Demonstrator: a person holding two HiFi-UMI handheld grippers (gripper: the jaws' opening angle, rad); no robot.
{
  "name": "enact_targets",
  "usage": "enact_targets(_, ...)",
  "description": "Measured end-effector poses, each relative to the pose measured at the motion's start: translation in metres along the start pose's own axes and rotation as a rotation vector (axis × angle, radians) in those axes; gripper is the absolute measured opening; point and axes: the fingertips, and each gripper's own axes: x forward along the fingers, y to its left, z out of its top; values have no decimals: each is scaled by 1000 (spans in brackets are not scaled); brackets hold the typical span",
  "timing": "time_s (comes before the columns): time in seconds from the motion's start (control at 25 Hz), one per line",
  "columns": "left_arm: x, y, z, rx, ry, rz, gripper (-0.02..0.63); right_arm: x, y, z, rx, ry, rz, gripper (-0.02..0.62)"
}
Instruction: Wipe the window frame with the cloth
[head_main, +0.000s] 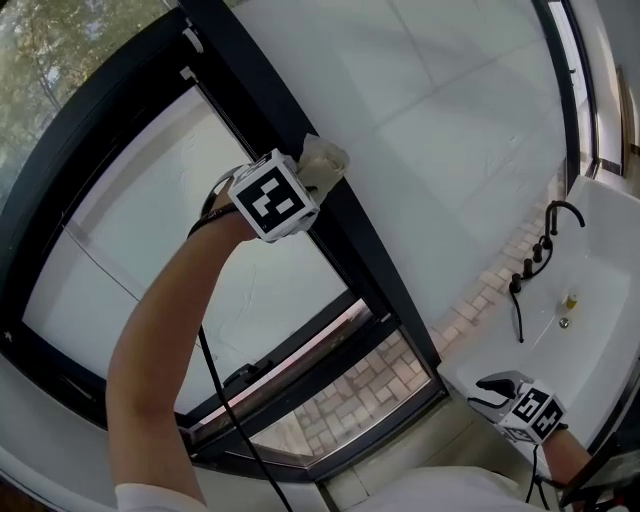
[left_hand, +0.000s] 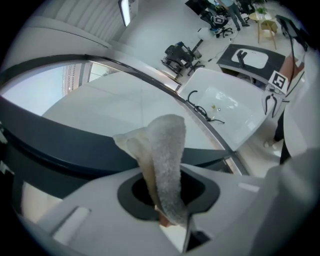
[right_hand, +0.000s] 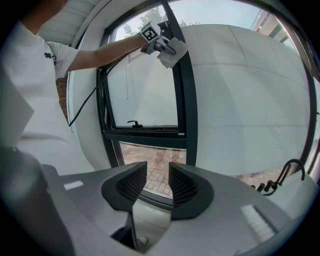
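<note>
Window frame (head_main: 372, 275), black, runs diagonally through the head view. The white cloth (head_main: 322, 163) lies against its upright bar, clamped in the left hand-held gripper (left_hand: 167, 197). The right hand-held gripper (right_hand: 158, 182) hangs low beside a white basin (head_main: 600, 300), jaws narrowly apart with nothing between them.

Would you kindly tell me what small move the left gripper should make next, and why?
Probably slide the left gripper down the window frame upright: it is shut on the cloth, which sits high up at that dark bar, with most of its length below.
</note>
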Motion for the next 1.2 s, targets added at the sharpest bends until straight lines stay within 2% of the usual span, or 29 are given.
enact_targets(0.16, -31, 45, -2, -6, 19, 55, 97, 7, 5, 4, -11, -3, 14, 138)
enact_targets(0.32, -62, 93, -7, -5, 67, 136, 97, 10, 2, 10, -72, 14, -6, 138)
enact_targets(0.44, -82, 114, -13, -43, 96, 127, 97, 13, 3, 11, -97, 27, -5, 138)
enact_targets(0.68, -124, 162, -12, -91, 99, 150, 97, 14, 7, 19, -152, 82, 4, 138)
enact_targets(0.84, -151, 194, -3, -79, 72, 242, 95, 15, 9, 30, -198, 96, 23, 138)
enact_targets(1.04, -159, 203, -4, -111, 80, 273, 95, 20, 20, 29, -218, 105, 63, 138)
enact_targets(1.2, -163, 203, -6, -152, 38, 286, 94, 20, 22, 26, -224, 112, 78, 138)
